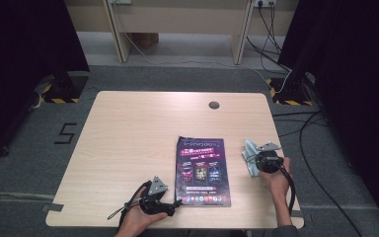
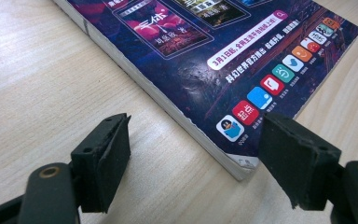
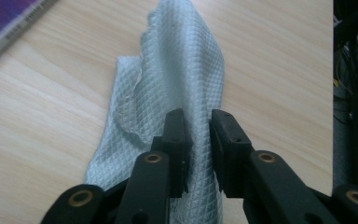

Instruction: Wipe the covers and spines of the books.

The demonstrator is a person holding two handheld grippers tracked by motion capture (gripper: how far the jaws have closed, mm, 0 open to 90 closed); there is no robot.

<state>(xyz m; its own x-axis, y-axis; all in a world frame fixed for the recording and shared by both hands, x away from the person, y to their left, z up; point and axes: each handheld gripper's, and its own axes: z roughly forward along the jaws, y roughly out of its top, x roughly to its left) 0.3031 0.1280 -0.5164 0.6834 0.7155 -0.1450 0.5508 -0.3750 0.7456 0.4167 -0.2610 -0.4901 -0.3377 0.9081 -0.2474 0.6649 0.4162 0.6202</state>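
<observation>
Right gripper (image 3: 198, 126) sitting over grey cloth (image 3: 177, 74).
Jaws standing narrowly apart, cloth between; left gripper (image 2: 193, 154) gaping wide at magazine (image 2: 223, 56) corner on table (image 1: 128, 133).

Desk (image 1: 128, 148): pale wood-grain top, rounded corners, round cable port (image 1: 214, 105) near the far edge. Grey carpet floor (image 1: 24, 168) marked with a black numeral 5 (image 1: 65, 133). Two hazard-striped stand bases (image 1: 59, 91) flank the far corners. Black cables (image 1: 321, 163) trail across the floor at right. Light wooden furniture legs (image 1: 118, 34) stand beyond.
</observation>
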